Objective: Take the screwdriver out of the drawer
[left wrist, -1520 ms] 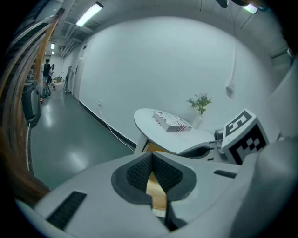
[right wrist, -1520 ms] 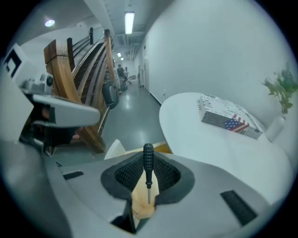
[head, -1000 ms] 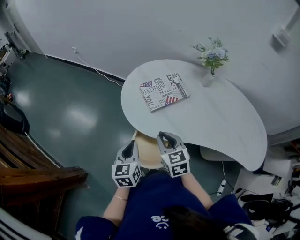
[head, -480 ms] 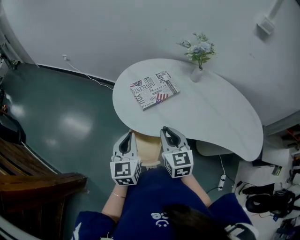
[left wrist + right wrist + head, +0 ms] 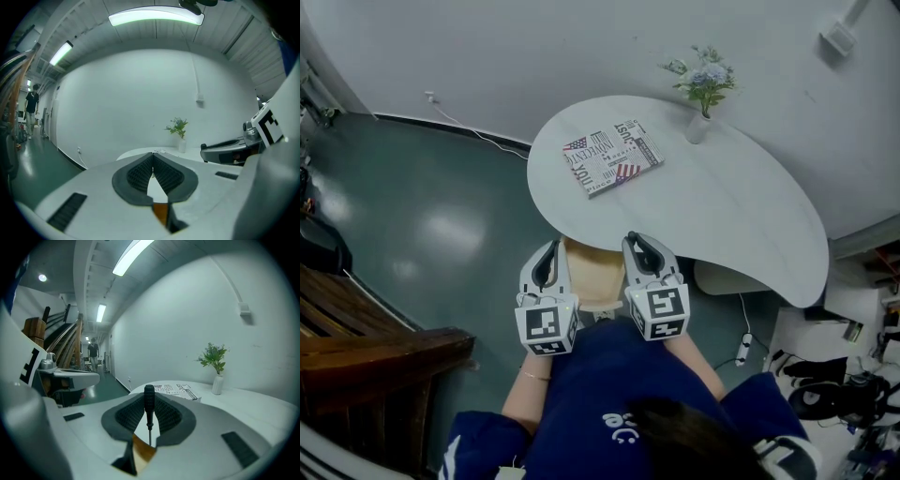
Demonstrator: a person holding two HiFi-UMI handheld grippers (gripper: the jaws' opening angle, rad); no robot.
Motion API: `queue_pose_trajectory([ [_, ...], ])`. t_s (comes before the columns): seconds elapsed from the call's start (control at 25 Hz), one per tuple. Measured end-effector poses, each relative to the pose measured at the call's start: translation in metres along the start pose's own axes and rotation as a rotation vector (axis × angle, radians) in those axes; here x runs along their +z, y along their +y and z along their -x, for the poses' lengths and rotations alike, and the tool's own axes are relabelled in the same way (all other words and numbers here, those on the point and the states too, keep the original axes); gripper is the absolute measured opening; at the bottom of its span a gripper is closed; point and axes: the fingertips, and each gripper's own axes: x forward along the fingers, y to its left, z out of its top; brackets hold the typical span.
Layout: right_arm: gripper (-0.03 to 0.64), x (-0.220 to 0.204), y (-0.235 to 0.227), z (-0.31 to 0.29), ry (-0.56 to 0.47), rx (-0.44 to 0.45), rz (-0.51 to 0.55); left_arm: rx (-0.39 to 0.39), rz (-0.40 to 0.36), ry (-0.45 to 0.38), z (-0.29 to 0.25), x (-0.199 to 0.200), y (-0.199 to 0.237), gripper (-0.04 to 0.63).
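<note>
A slim screwdriver with a black handle [image 5: 149, 405] stands upright between the ribbed pads of my right gripper [image 5: 149, 397], which is shut on it. In the head view the screwdriver is hidden by the right gripper [image 5: 636, 246], which hangs at the near edge of the white table [image 5: 722, 225]. The tan open drawer [image 5: 592, 281] shows under that edge, between the two grippers. My left gripper [image 5: 548, 255] hovers at the drawer's left side. In its own view the left gripper [image 5: 152, 159] has its pad tips touching and holds nothing.
A printed magazine [image 5: 612, 157] lies on the table's far left part. A small vase of flowers [image 5: 701, 89] stands at the back by the wall. Dark wooden furniture [image 5: 356, 337] fills the floor at left. Cables and a power strip [image 5: 745, 361] lie at right.
Both grippers have lifted a little in front of the drawer and sit slightly nearer the table edge. Their jaws look the same.
</note>
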Motion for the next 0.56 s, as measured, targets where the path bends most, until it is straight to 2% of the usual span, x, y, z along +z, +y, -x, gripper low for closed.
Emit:
queue_pose_trajectory([
  [0.56,0.074,-0.0064,0.0,-0.0078,0.011,0.005,0.006,0.006,-0.01,-0.001,-0.0049,-0.0035,0.0047,0.005],
])
